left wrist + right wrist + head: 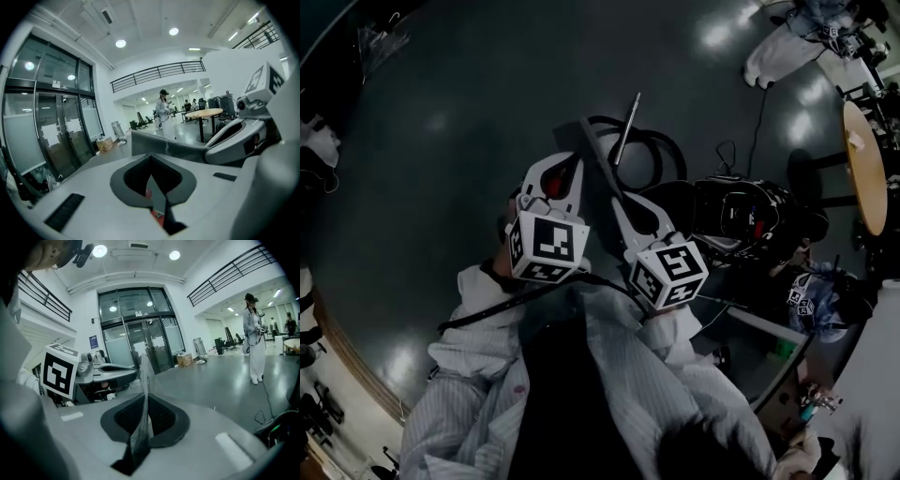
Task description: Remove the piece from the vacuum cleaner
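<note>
Over the floor (441, 141), the left tongs (151, 159) are clenched, empty, just beside the flat grey piece (139, 437). The right tongs (144, 397) grasp that piece. Further right, the vacuum (741, 216) lies on the floor.

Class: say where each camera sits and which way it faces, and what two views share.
Head view: on the head, facing down at floor; shows coat, left gripper, right gripper.
Left gripper view: on left gripper, facing a standing person; own shut jaws.
Right gripper view: on right gripper, facing glass doors; jaws clamp grey piece.
Shared: both gripper views show that person.
</note>
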The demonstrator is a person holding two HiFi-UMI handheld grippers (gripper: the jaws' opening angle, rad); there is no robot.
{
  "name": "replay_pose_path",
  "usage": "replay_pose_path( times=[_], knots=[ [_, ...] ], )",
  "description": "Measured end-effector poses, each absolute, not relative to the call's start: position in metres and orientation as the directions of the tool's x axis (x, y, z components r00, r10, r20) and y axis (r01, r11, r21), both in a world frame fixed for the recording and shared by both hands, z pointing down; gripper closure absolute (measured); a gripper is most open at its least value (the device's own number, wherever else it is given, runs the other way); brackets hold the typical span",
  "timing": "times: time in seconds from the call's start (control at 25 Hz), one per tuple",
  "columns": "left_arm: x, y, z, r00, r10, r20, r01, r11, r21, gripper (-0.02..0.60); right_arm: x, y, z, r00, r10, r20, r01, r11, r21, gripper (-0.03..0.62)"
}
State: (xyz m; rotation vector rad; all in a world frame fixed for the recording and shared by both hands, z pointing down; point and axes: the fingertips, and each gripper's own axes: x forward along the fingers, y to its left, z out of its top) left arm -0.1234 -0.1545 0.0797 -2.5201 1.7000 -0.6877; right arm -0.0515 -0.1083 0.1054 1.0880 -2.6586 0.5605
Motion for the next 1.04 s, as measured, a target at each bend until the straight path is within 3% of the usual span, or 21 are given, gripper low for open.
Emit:
replay_pose_path(
  times=[1.04],
  knots=[
    [-0.091, -0.156, 0.097, 0.320, -0.882, 0.346, -0.884, -0.410, -0.226, 0.578, -0.017, -0.107, 0.121, -0.687, -0.638, 0.347, -0.724, 0.641, -0.255, 0.571]
  ],
)
